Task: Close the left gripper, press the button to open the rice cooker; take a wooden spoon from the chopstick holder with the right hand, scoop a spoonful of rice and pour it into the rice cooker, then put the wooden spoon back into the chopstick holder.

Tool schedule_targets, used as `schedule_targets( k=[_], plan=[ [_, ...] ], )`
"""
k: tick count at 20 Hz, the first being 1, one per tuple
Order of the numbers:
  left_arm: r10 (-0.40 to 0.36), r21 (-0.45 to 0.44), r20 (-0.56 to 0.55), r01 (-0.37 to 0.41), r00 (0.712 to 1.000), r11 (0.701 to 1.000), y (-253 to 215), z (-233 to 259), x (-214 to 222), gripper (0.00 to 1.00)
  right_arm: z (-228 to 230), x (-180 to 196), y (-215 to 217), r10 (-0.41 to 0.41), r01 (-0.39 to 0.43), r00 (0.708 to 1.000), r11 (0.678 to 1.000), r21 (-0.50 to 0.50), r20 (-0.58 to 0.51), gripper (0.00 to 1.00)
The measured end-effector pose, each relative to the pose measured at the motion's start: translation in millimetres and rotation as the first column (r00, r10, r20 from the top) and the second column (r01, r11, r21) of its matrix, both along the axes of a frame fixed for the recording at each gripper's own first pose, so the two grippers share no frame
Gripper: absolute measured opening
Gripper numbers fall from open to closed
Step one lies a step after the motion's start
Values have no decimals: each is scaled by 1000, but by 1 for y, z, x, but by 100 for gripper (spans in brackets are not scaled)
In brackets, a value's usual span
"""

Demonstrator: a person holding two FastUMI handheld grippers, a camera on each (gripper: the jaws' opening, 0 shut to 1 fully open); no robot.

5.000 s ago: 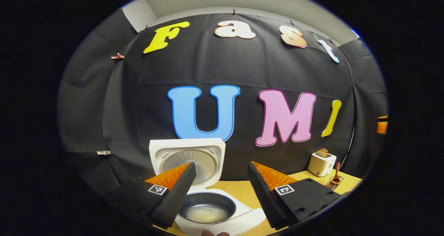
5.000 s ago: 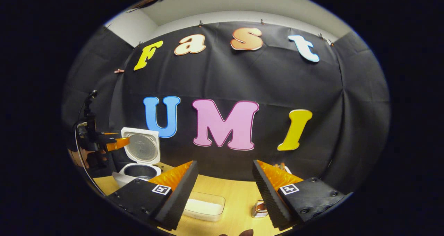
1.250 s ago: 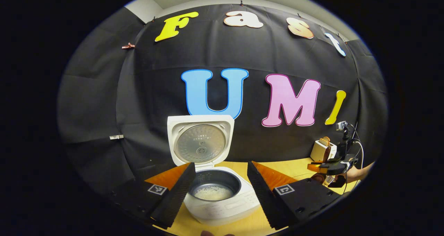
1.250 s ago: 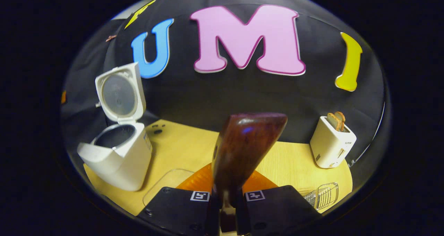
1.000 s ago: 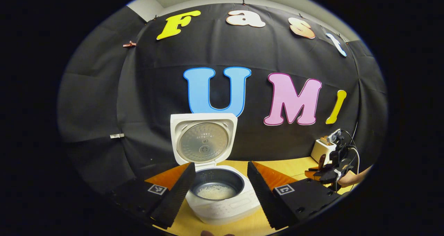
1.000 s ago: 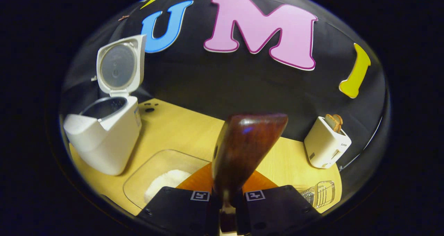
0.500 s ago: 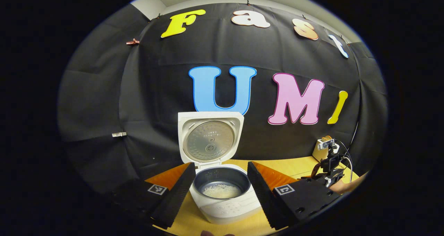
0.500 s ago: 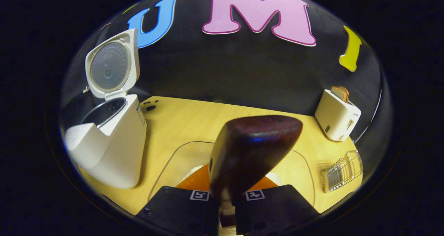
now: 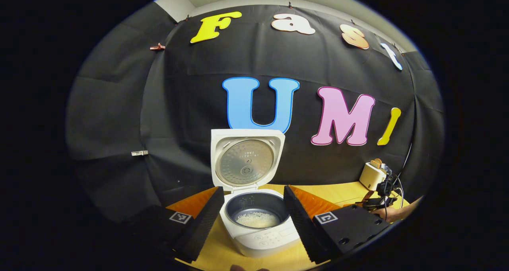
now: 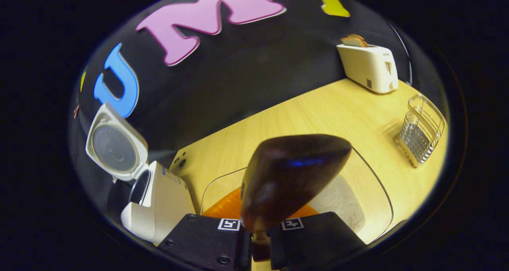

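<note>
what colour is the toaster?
Cream-white boxy toaster with brown toast in its slot; clearest in the right gripper view.

Wooden spoon [image 10: 292,175] bowl hides most of rice container [image 10: 354,207].

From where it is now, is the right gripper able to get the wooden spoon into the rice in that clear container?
Probably yes. The right gripper is shut on the wooden spoon, whose bowl hangs right over the open clear container of rice, with nothing between them.

Rice cooker [image 10: 159,207] left of rice container [image 10: 370,183]; toaster [image 10: 368,66] behind chopstick holder [image 10: 421,129].
</note>
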State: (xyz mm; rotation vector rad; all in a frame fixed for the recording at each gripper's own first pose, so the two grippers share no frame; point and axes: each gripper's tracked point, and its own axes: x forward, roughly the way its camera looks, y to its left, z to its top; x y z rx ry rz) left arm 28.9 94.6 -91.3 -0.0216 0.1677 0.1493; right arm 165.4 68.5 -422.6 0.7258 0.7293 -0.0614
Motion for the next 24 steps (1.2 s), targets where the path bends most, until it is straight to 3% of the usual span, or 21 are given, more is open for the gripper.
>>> schedule_targets(
  k=[11, 14, 19, 24],
  plan=[
    [-19, -8, 13, 19, 1000, 1000, -12, 2, 0, 96, 37, 11, -37, -143, 132, 989, 972, 194, 44, 22],
    [-22, -9, 20, 22, 1000, 1000, -13, 4, -3, 96, 57, 18, -42, -150, 133, 986, 970, 201, 72, 22],
    [-12, -30, 26, 13, 1000, 999, -7, 3, -8, 96, 103, 40, -30, -162, 133, 981, 961, 241, 108, 22],
    [24, -46, 28, -22, 999, 999, 5, -2, -17, 96, 152, 80, 10, -146, 94, 977, 950, 299, 158, 22]
  ],
)
